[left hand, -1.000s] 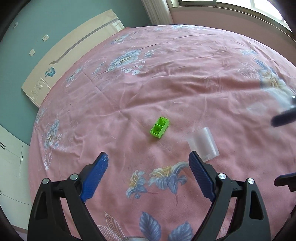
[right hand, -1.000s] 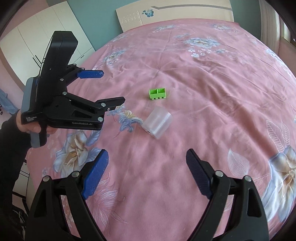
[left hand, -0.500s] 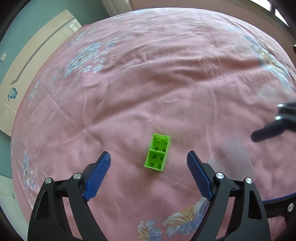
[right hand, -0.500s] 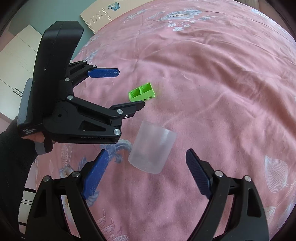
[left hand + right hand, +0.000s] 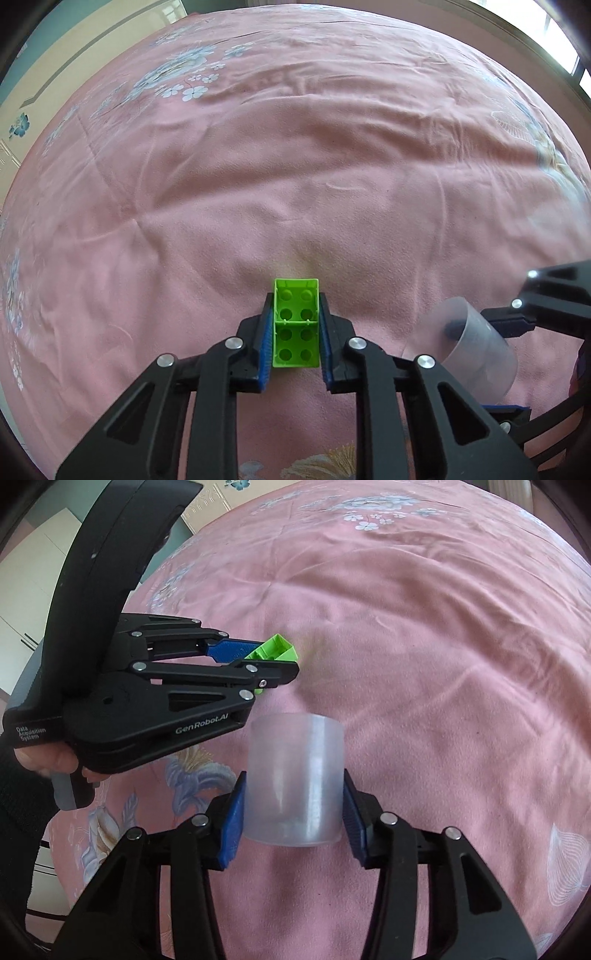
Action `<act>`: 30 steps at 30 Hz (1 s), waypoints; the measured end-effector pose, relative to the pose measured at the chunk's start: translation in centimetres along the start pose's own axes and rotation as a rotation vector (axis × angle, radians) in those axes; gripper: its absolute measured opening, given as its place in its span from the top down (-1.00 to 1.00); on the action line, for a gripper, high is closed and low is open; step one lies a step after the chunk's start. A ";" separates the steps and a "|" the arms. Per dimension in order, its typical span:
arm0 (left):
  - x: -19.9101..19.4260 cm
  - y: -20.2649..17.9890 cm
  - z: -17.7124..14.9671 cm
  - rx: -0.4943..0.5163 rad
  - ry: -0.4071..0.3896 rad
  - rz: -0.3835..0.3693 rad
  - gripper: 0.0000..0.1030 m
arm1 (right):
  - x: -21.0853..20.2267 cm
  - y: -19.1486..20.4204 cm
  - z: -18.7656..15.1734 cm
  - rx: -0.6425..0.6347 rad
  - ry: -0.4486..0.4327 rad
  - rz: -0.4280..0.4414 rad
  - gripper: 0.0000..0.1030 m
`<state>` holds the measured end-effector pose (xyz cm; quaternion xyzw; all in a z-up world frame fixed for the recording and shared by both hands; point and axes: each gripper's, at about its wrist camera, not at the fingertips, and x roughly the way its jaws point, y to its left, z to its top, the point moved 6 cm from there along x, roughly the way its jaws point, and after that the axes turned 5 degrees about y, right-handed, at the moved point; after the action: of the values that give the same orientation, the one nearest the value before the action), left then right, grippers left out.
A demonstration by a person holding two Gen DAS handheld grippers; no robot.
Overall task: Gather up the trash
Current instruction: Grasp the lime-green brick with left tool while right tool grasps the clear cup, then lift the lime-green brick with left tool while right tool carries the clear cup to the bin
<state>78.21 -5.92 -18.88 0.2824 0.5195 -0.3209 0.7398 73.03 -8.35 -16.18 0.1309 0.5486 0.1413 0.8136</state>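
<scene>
Left gripper (image 5: 295,332) clamped on green block (image 5: 295,328); right gripper (image 5: 293,812) closing around translucent cup (image 5: 295,779), pads apparently touching, on pink bedspread (image 5: 443,664)

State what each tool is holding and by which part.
Left tool grips the green block by its two long sides. Right tool, jaws closing, clasps the clear cup across its side wall.

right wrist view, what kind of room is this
Most likely a bedroom. The whole working surface is a bed with a pink flowered bedspread, a cream headboard stands at its far end, and pale wardrobe doors line the wall to the left.
</scene>
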 end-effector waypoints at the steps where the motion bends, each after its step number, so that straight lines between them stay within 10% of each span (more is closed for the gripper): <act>1: -0.2 -0.2 -0.2 -0.014 -0.003 0.007 0.55 | -0.4 0.0 -0.1 -0.018 -0.007 -0.003 0.06; 15: -8.0 -4.1 -3.7 -0.288 -0.094 0.190 0.55 | -9.4 -0.8 -4.0 -0.286 -0.142 -0.129 0.07; 30: -23.3 -18.2 -11.7 -0.412 -0.156 0.295 0.55 | -25.7 0.5 -15.6 -0.382 -0.206 -0.215 0.07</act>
<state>51.49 -4.45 -1.80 0.1729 0.4683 -0.1177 0.8584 49.30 -16.56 0.28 -0.0707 0.4366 0.1410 0.8857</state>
